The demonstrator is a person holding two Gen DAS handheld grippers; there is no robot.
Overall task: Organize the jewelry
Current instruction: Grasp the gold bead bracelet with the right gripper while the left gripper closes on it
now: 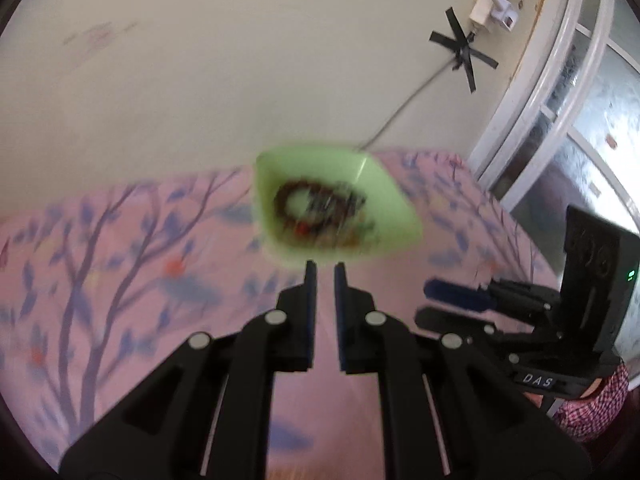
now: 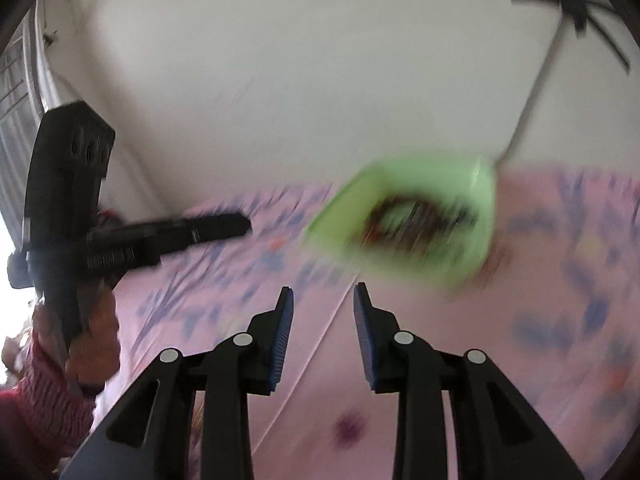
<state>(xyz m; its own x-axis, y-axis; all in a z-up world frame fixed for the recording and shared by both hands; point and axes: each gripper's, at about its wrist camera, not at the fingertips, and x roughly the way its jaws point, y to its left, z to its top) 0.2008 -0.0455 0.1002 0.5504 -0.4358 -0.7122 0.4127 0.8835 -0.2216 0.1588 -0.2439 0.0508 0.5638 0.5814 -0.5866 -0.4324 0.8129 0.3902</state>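
Note:
A green square tray [image 1: 396, 212] sits on the pink floral cloth and holds a blurred heap of jewelry [image 1: 320, 212], with dark beaded rings and red bits. My left gripper [image 1: 325, 270] is just short of the tray's near rim, its jaws a narrow gap apart with nothing between them. In the right wrist view the same tray [image 2: 476, 252] lies ahead and to the right, with the jewelry [image 2: 416, 220] inside. My right gripper [image 2: 322, 294] is open and empty above the cloth, short of the tray. Each gripper shows in the other's view, the right gripper [image 1: 452, 300] and the left gripper [image 2: 224, 224].
The pink floral cloth [image 1: 120, 280] covers the surface up to a cream wall [image 1: 240, 60]. A grey cable [image 1: 404, 108] taped with black strips runs down the wall behind the tray. A white window frame [image 1: 552, 100] stands at the right.

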